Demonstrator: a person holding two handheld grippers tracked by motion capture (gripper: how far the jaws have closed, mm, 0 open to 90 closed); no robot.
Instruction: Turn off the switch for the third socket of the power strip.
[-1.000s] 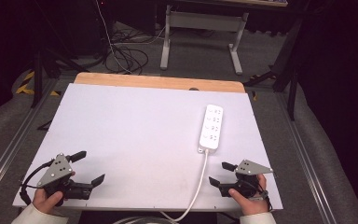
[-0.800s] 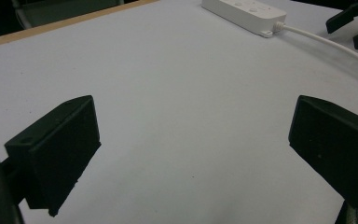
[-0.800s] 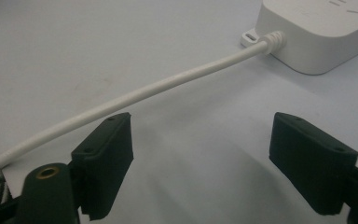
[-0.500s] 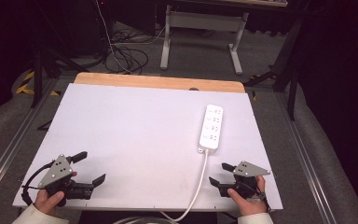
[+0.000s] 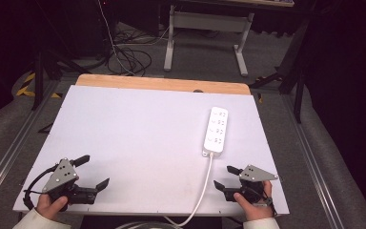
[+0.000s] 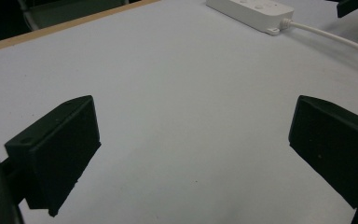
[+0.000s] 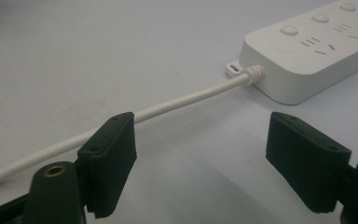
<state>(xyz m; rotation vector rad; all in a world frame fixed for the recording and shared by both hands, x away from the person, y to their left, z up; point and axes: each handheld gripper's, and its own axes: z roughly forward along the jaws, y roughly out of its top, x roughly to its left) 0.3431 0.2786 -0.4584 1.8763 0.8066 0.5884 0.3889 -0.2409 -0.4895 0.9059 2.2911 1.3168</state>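
a power strip (image 5: 216,130) lies on the desk (image 5: 133,124) toward its right edge, lengthwise from far to near. its cord (image 5: 201,195) runs from its near end over the desk's near edge. the left gripper (image 5: 93,172) sits at the near left corner, the right gripper (image 5: 228,177) at the near right corner, just right of the cord, perhaps touching it.

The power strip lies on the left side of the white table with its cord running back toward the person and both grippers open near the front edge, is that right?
Not quite: the power strip lies on the right side of the white table, as the high view shows. Its cord does run back toward the person, and the left gripper and right gripper are open near the front edge.
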